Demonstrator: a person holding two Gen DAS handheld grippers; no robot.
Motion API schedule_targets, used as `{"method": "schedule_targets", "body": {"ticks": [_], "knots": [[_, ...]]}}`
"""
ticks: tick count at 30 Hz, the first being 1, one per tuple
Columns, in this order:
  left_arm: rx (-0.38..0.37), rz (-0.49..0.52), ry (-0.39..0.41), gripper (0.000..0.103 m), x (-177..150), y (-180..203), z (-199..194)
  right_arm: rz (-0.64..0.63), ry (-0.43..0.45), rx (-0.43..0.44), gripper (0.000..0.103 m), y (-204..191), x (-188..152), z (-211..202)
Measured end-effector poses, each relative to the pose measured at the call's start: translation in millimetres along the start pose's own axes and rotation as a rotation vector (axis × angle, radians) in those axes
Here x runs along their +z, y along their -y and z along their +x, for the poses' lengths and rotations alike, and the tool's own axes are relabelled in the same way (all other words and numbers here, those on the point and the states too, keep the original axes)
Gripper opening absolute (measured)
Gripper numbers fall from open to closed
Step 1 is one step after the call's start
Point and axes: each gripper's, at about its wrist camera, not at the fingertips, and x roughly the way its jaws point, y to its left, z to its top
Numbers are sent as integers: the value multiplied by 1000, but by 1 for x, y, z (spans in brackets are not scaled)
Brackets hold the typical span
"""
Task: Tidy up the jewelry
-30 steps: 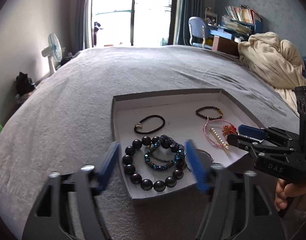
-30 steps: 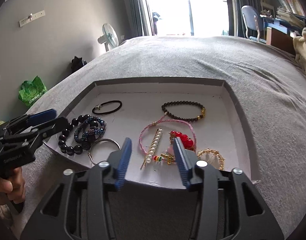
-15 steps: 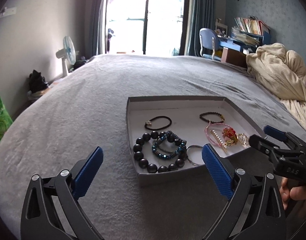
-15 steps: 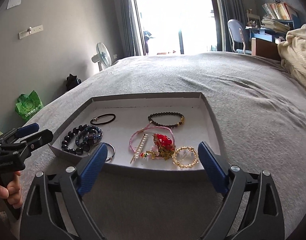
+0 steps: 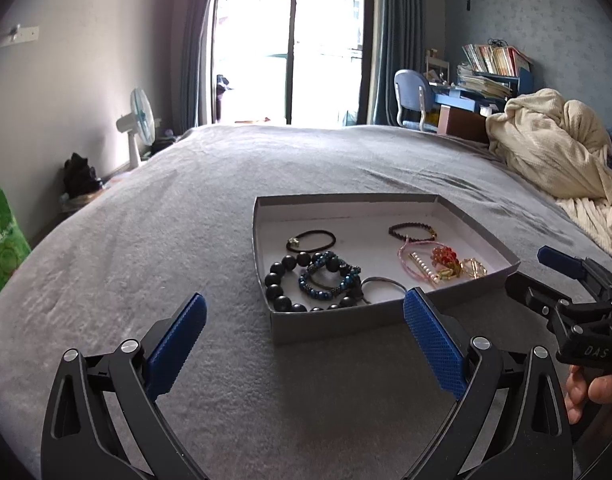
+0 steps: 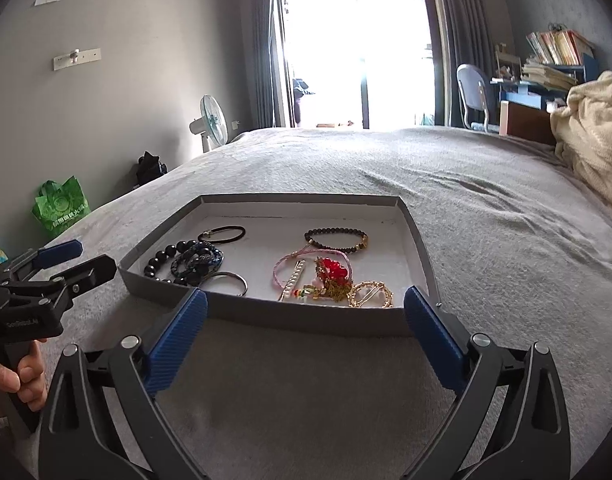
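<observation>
A shallow grey box (image 5: 346, 322) (image 6: 306, 316) with a white floor lies on the grey bed. In it are a large black bead bracelet (image 5: 282, 280) (image 6: 164, 258), a blue beaded bracelet (image 5: 330, 276) (image 6: 198, 260), a black hair tie (image 5: 312, 240) (image 6: 222, 234), a metal ring (image 5: 382, 286) (image 6: 230, 282), a dark bead bracelet (image 5: 412, 232) (image 6: 336, 240), a pink cord bracelet (image 6: 294, 266), a red bead piece (image 5: 444, 256) (image 6: 332, 270) and a gold chain bracelet (image 6: 372, 294). My left gripper (image 5: 304, 328) and right gripper (image 6: 306, 324) are open and empty, held back before the box's near edge.
A cream blanket (image 5: 554, 152) is heaped at the bed's right. A fan (image 5: 140, 120), a green bag (image 5: 2, 240) and dark objects stand on the floor to the left. A chair (image 5: 412, 96) and desk with books stand beyond the bed.
Both grippers have opened wide and pulled back and up from the box, from over the jewelry to in front of its near edge. The jewelry has not moved.
</observation>
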Motion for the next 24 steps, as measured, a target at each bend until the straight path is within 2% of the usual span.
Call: {"method": "schedule_targets", "body": {"ticks": [7,24], "knots": [[12,31,31,98,-6,7,-9,-24,17,-6,97,-9,-7,-13],[9,-7,47,98,-19,3,-20,18,54,-37,98,-8,-19,-37]]}}
